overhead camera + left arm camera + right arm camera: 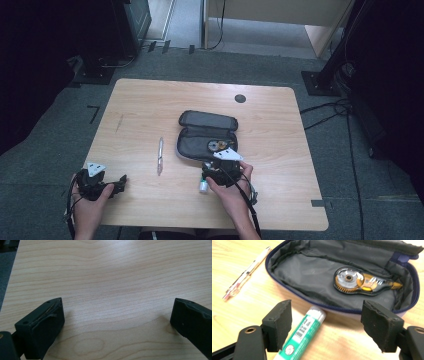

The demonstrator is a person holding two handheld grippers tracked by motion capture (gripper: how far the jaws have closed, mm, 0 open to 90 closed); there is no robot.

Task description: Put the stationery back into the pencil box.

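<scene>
The glue stick [300, 336] lies on the table [242, 307] just in front of the open pencil case [294, 272], between my right claw [325, 323], whose jaws stand apart, touching nothing. A correction tape roller [362, 281] sits inside the case; a pen [245, 273] lies beside it. My left claw [116, 320] gapes over bare wood.

high view: overhead, facing forward-down, far | left gripper view: close on bare surface [112, 277] | right gripper view: close on pencil case [312, 272], shared with high view centre [207, 132]
</scene>
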